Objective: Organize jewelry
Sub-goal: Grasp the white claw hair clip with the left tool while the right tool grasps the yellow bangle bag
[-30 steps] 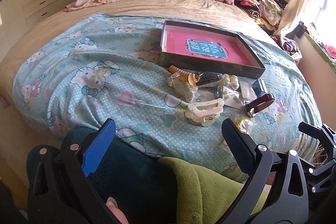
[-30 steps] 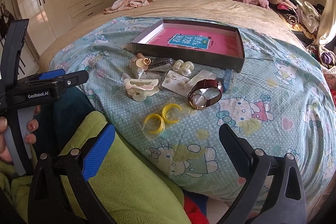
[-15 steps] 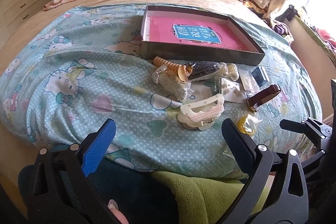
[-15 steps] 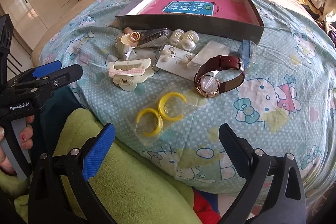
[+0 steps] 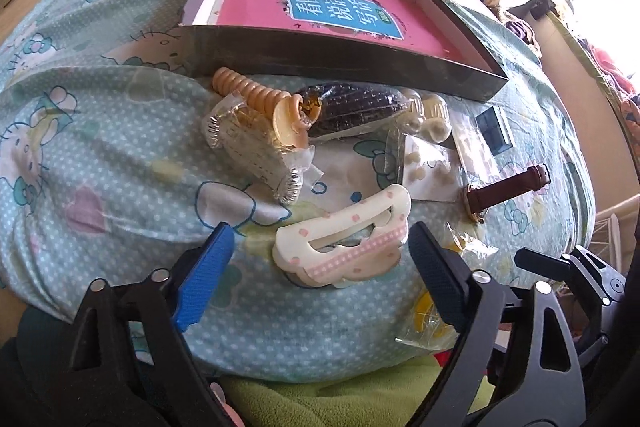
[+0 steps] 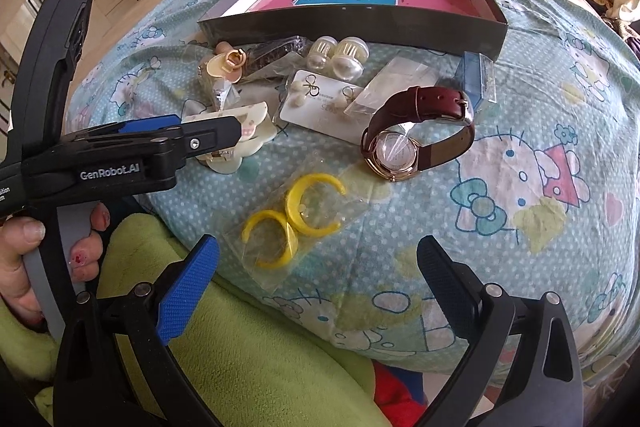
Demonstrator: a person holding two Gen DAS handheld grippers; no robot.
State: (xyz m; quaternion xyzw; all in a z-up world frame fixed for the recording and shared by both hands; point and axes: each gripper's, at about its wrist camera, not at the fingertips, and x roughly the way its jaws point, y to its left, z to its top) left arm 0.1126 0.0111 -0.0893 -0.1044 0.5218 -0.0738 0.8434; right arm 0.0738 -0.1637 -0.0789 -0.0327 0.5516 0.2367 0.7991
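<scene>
A dark shallow box (image 5: 360,61) with a pink book inside lies on the bed; it also shows in the right wrist view (image 6: 360,27). Loose jewelry lies in front of it. My left gripper (image 5: 320,253) is open, its fingers on either side of a cream hair claw (image 5: 344,243). In the right wrist view the left gripper (image 6: 208,135) covers part of that claw (image 6: 256,135). My right gripper (image 6: 318,257) is open just short of bagged yellow hoop earrings (image 6: 296,211). A maroon-strap watch (image 6: 416,135) lies beyond them.
A tan spiral hair tie (image 5: 256,95), a silver packet (image 5: 256,147), a dark beaded bag (image 5: 352,107), an earring card (image 6: 320,99), pearl clips (image 6: 340,53) and a blue packet (image 6: 478,79) crowd the Hello Kitty blanket (image 6: 540,147). Clothes pile at the headboard. My green-clad lap (image 6: 248,347) is below.
Both grippers have moved forward and down toward the bed. The left one now straddles the cream hair claw; the right one has closed in on the yellow hoops.
</scene>
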